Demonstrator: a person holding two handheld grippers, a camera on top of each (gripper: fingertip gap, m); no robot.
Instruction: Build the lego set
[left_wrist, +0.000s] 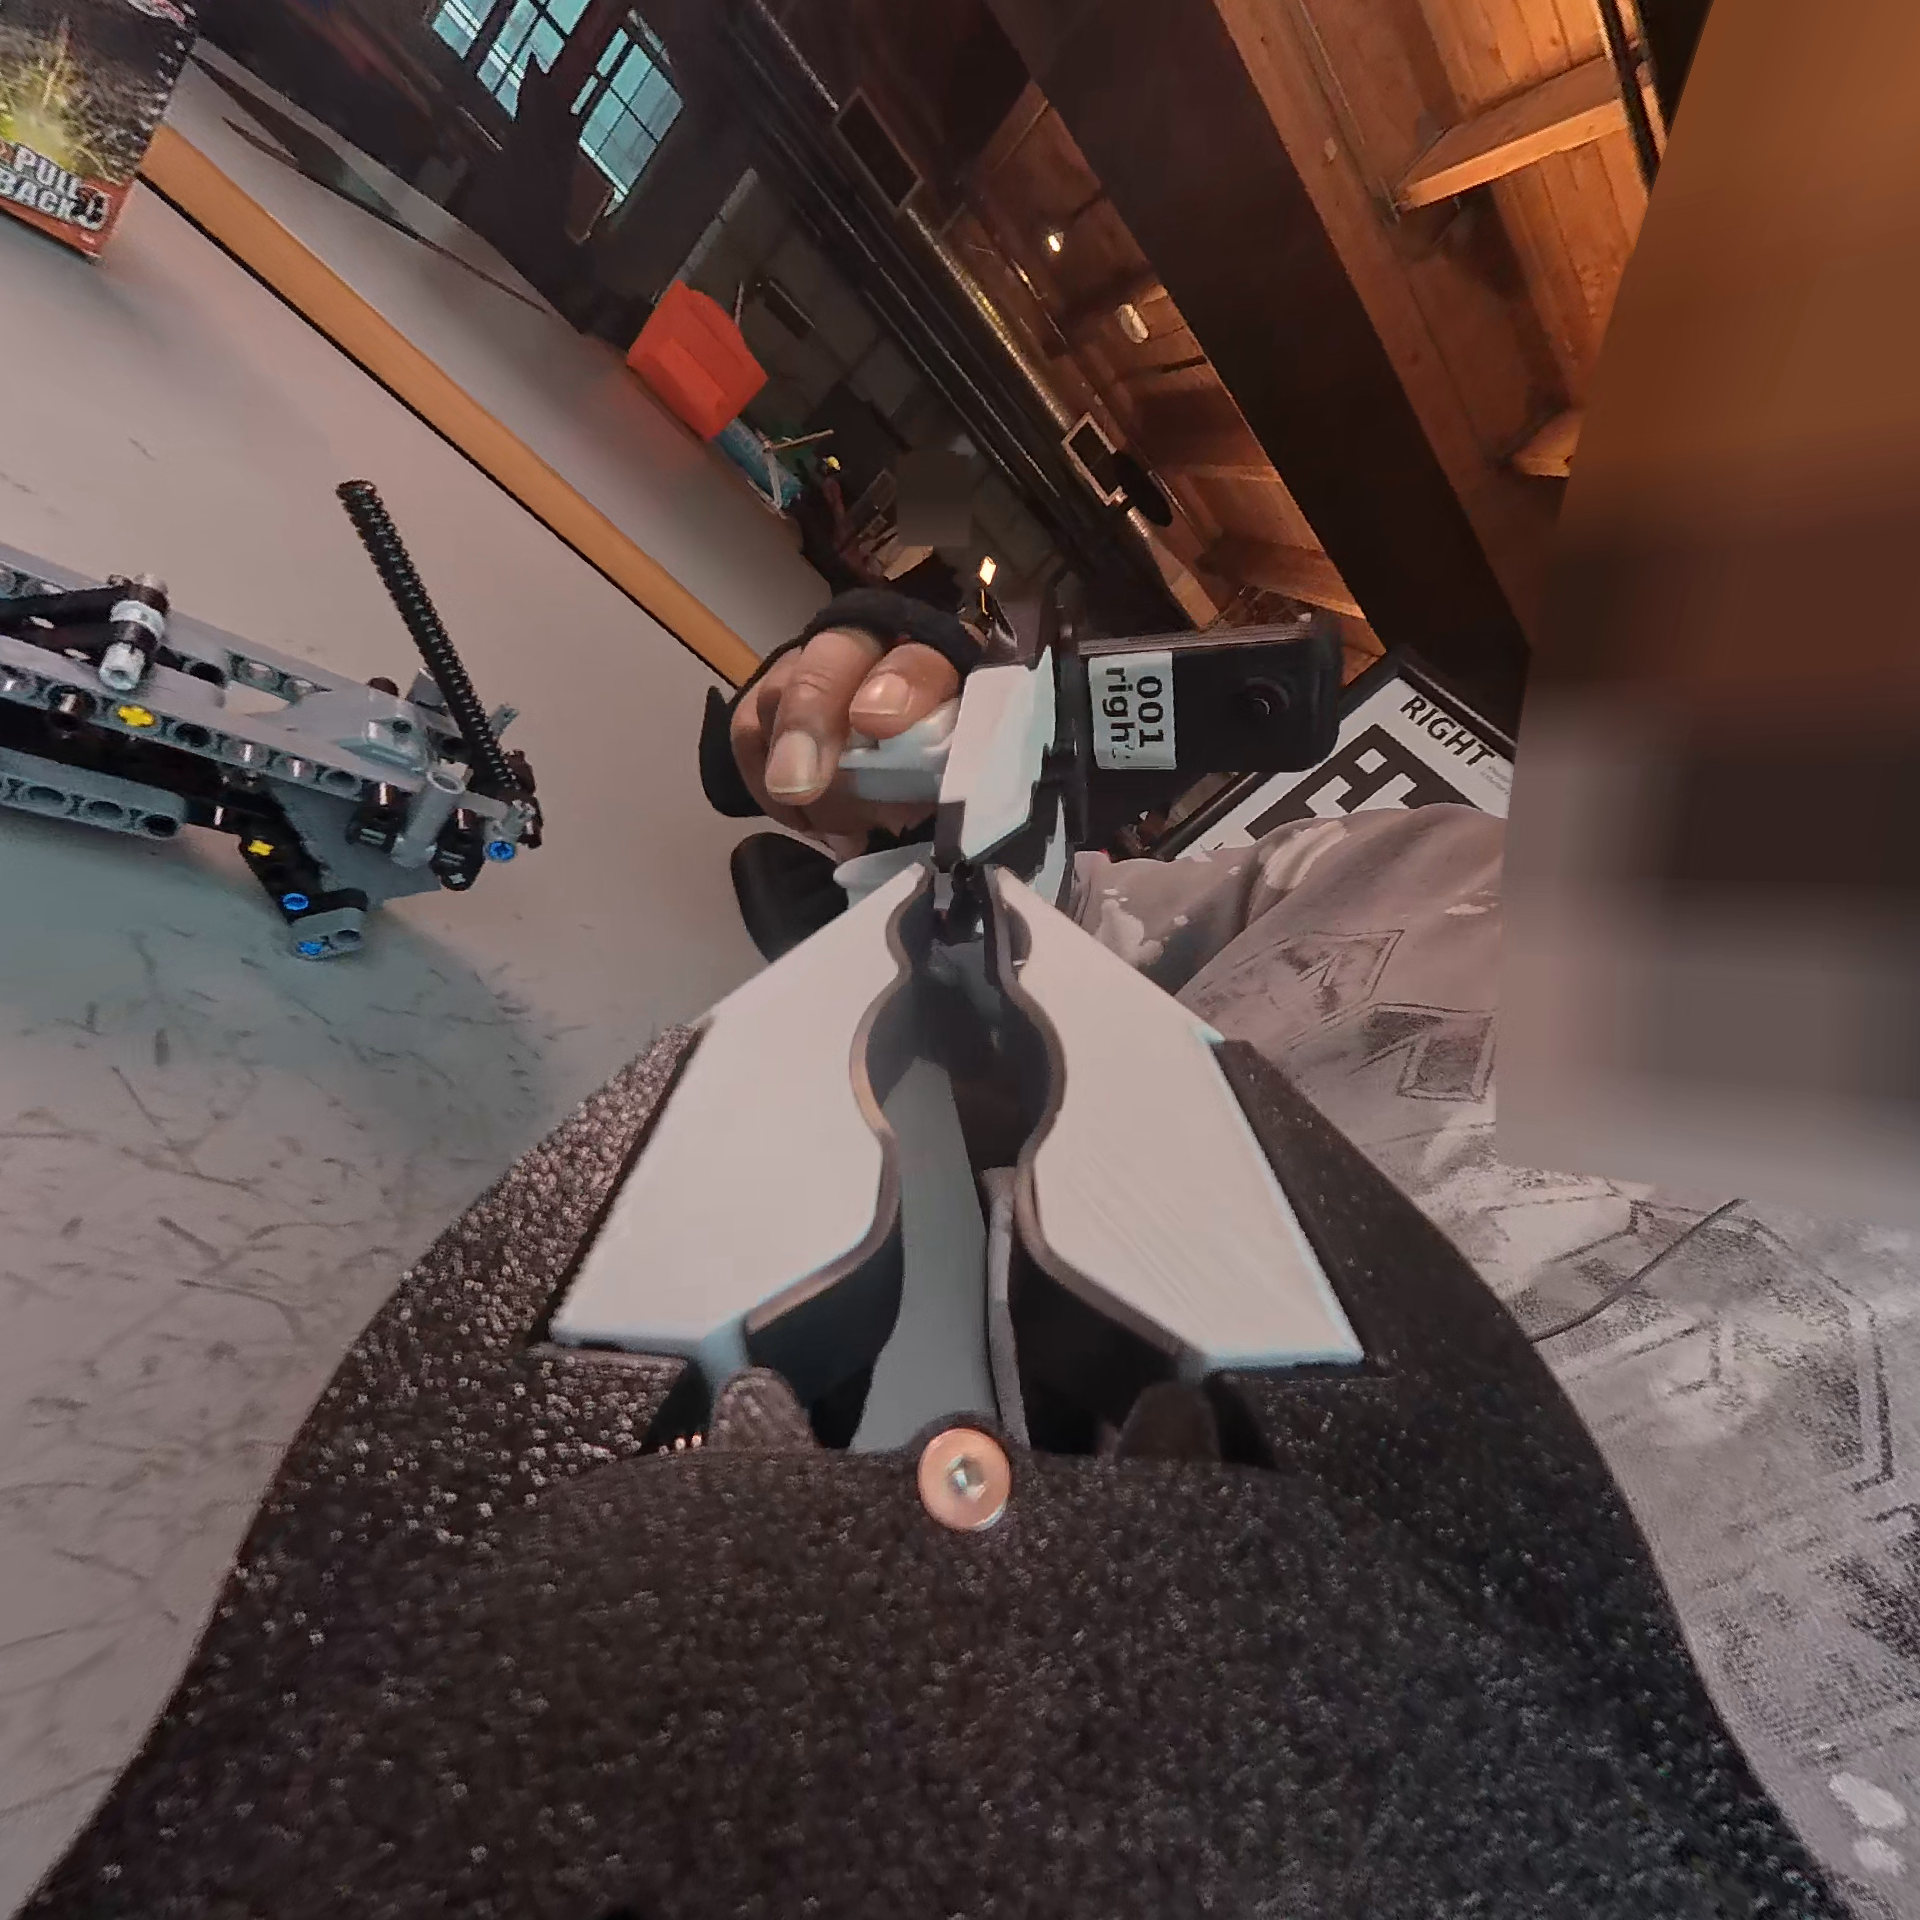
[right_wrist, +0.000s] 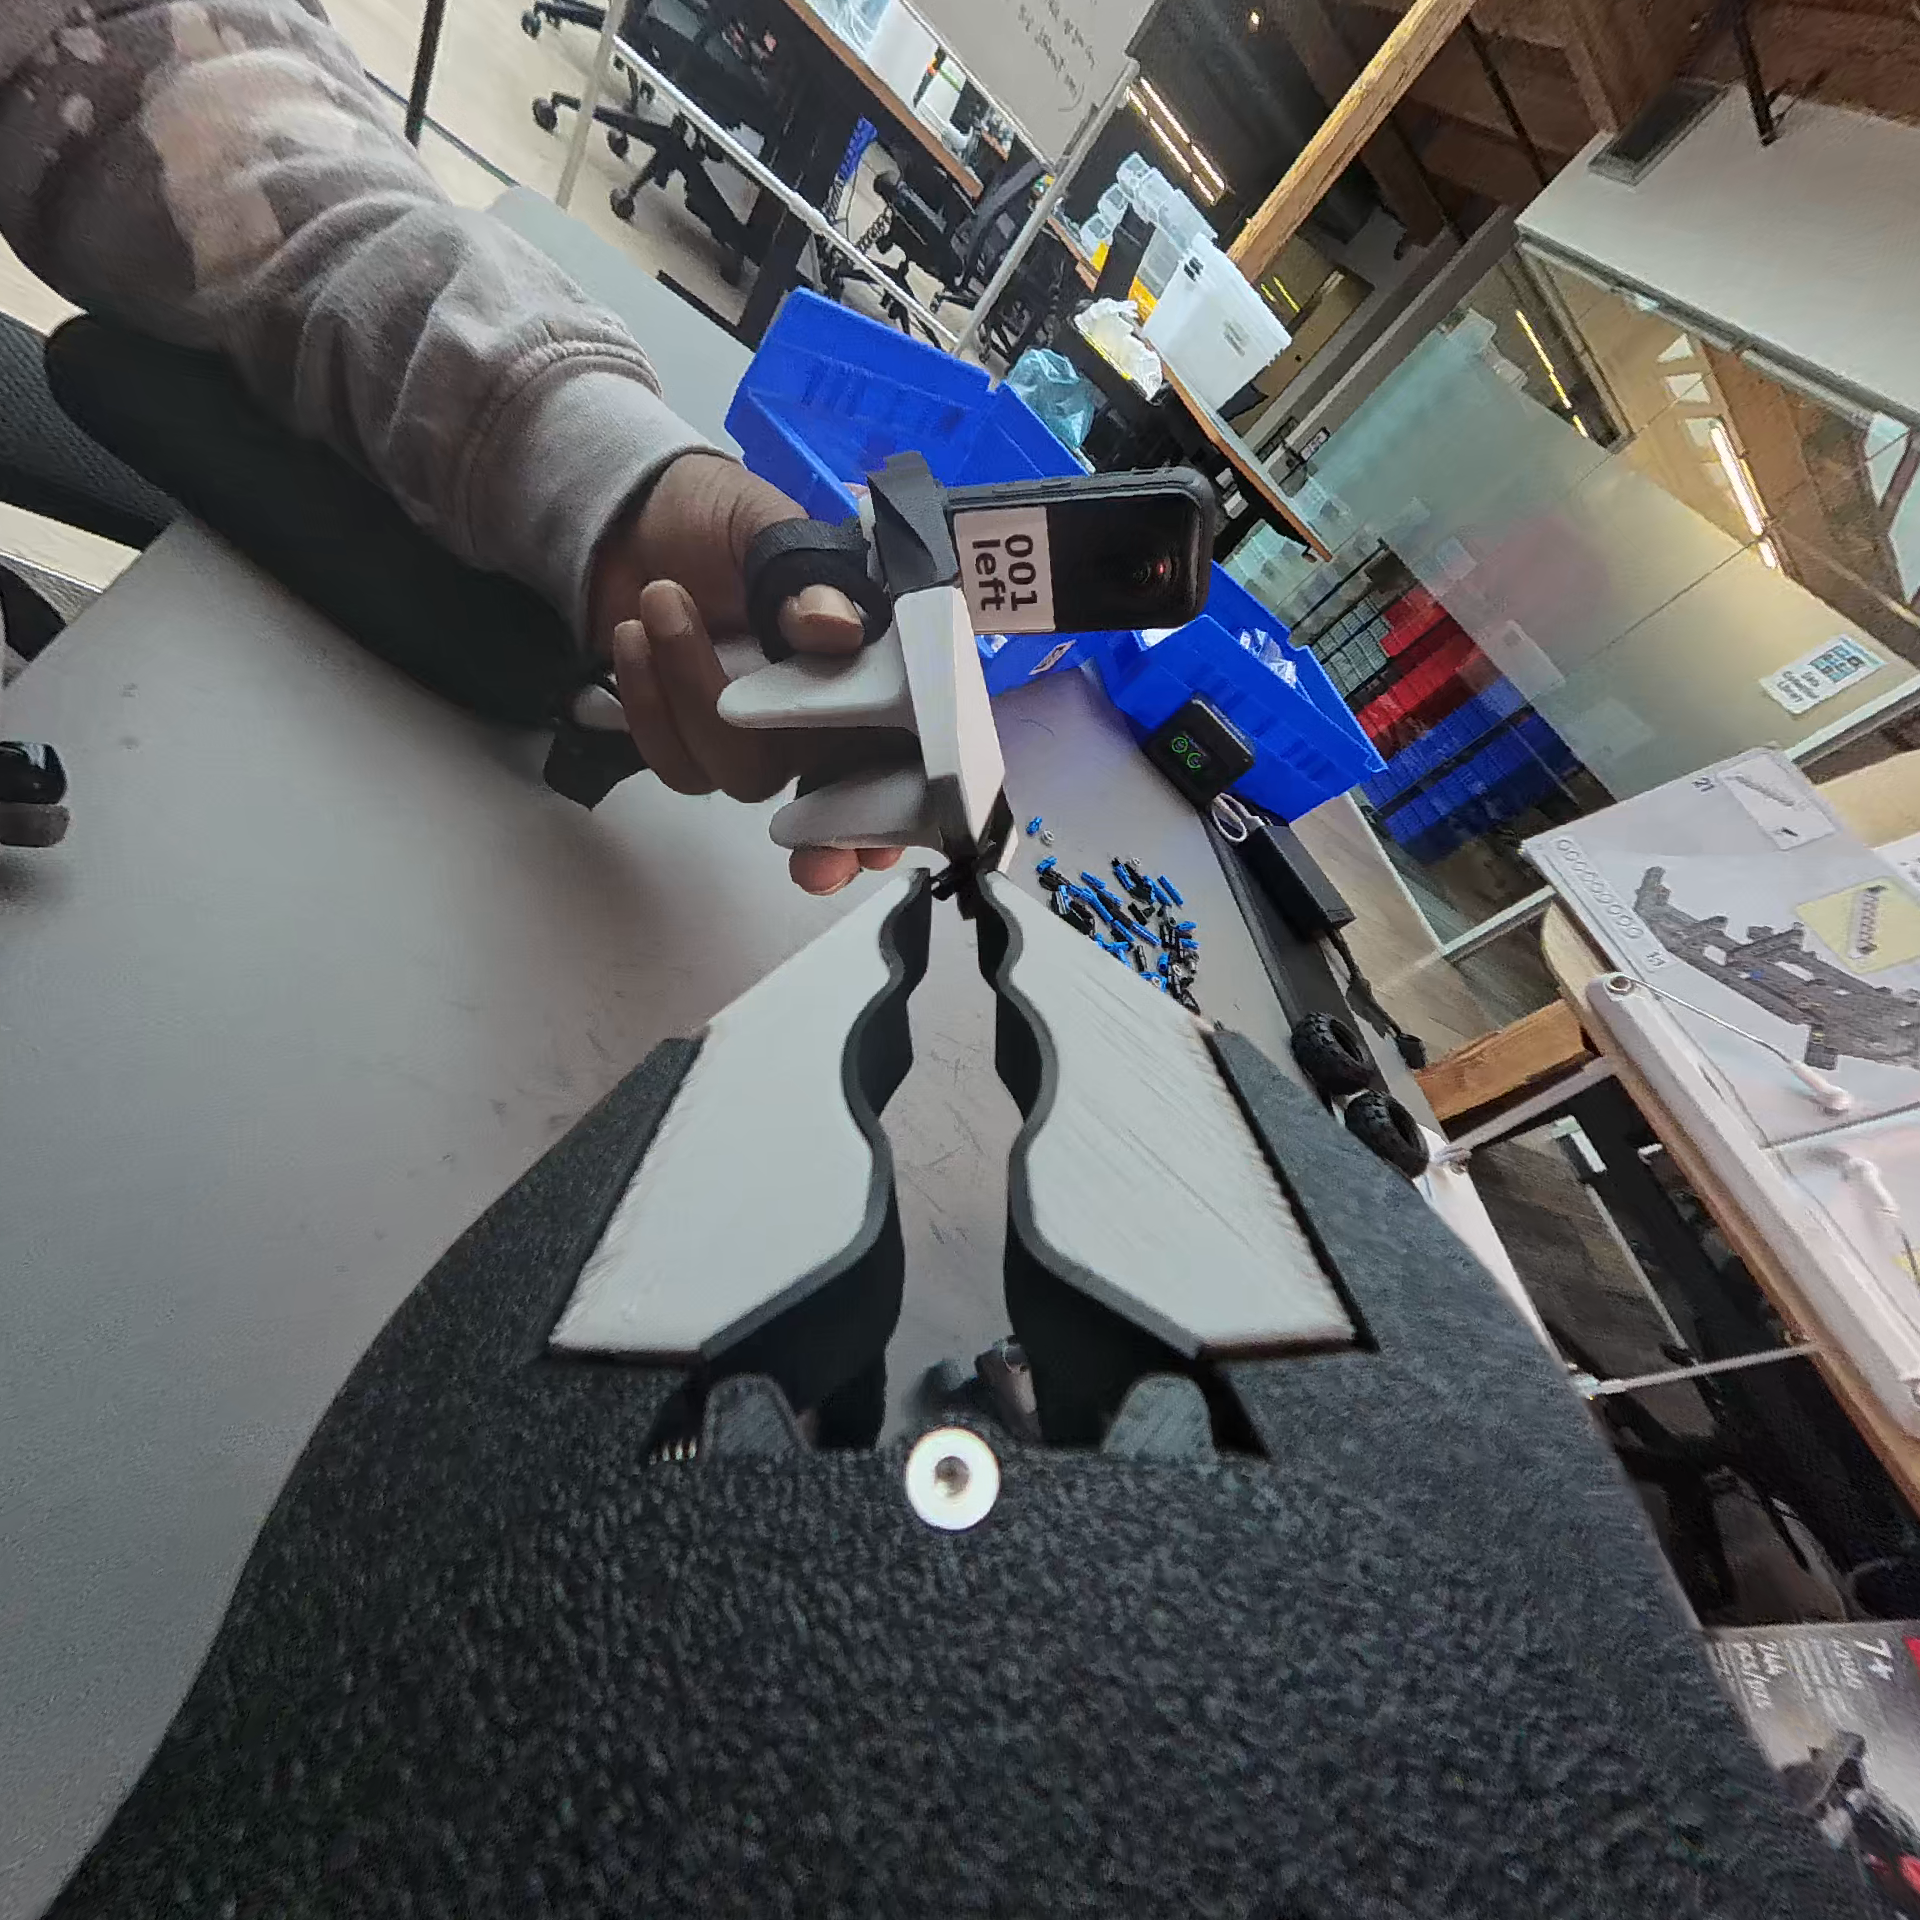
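Both grippers are held above the grey table, tip to tip. In the left wrist view my left gripper is shut on a small dark lego piece. The right gripper's grey fingers meet it from the far side. In the right wrist view my right gripper is shut on a small black lego piece, with the left gripper's fingers touching the same spot. Whether it is one piece or two joined pieces cannot be told. The part-built grey and black lego model, with a black ribbed rod, lies on the table to the left.
A pile of blue and black pins lies on the table beyond the tips, with two black tyres near the edge. Blue bins and a small black remote stand behind. An instruction booklet is propped at right. The set's box stands far left. Left and right tips are no more than a few centimetres apart.
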